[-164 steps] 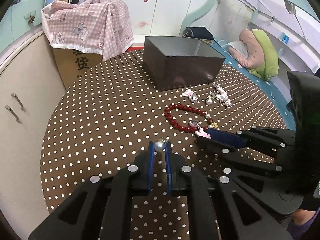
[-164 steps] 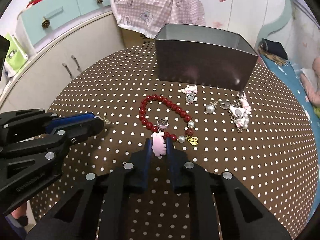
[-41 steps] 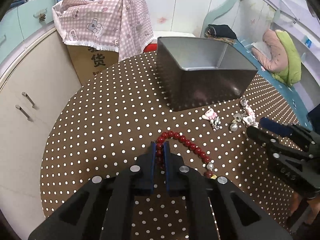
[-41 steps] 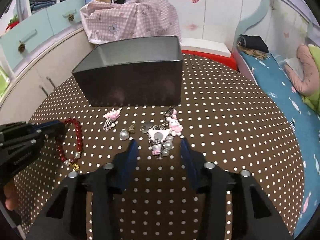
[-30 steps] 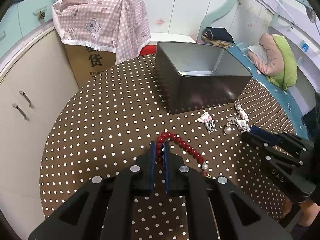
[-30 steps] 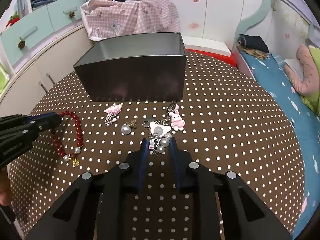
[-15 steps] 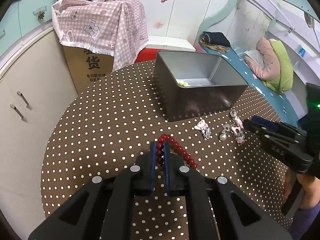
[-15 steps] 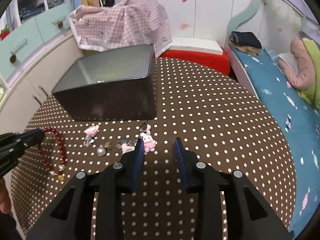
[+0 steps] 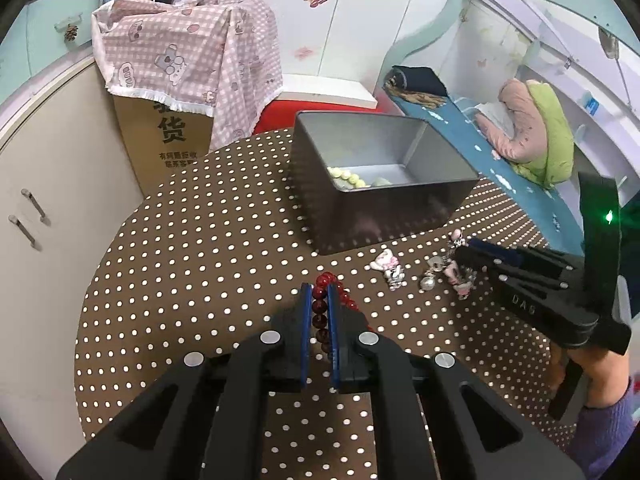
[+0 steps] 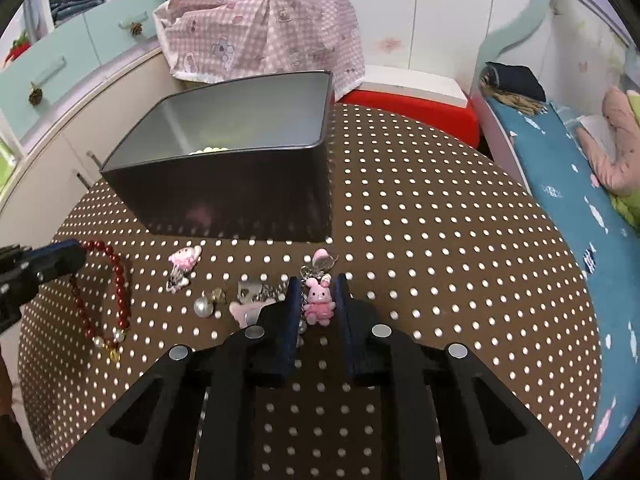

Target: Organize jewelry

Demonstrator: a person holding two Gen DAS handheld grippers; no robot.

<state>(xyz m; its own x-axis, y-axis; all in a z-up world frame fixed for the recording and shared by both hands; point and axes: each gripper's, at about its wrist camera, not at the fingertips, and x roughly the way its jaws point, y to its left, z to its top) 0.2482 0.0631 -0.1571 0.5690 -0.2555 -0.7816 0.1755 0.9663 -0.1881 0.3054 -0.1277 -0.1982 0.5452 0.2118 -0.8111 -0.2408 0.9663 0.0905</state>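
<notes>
My left gripper (image 9: pixel 320 292) is shut on a red bead bracelet (image 9: pixel 322 312) and holds it above the dotted table (image 9: pixel 200 240); the bracelet (image 10: pixel 116 280) hangs from it in the right wrist view. My right gripper (image 10: pixel 318 286) is open, its jaws astride a pink bunny charm (image 10: pixel 319 304) that lies on the table. A grey metal box (image 9: pixel 380 184) stands behind, with pale green beads (image 9: pixel 348 176) inside. A pink cat charm (image 10: pixel 182 262), a pearl earring (image 10: pixel 203 307) and a silver keyring cluster (image 10: pixel 256 298) lie in front of the box.
A cardboard box under a pink checked cloth (image 9: pixel 180 68) stands beyond the table's far edge. White cabinets (image 9: pixel 40 200) are at the left, a bed with blue bedding (image 10: pixel 560 160) at the right. A red stool (image 10: pixel 408 108) stands behind the table.
My left gripper has lifted the red bracelet up off the table. My right gripper has come down around the pink bunny charm and its jaws have narrowed.
</notes>
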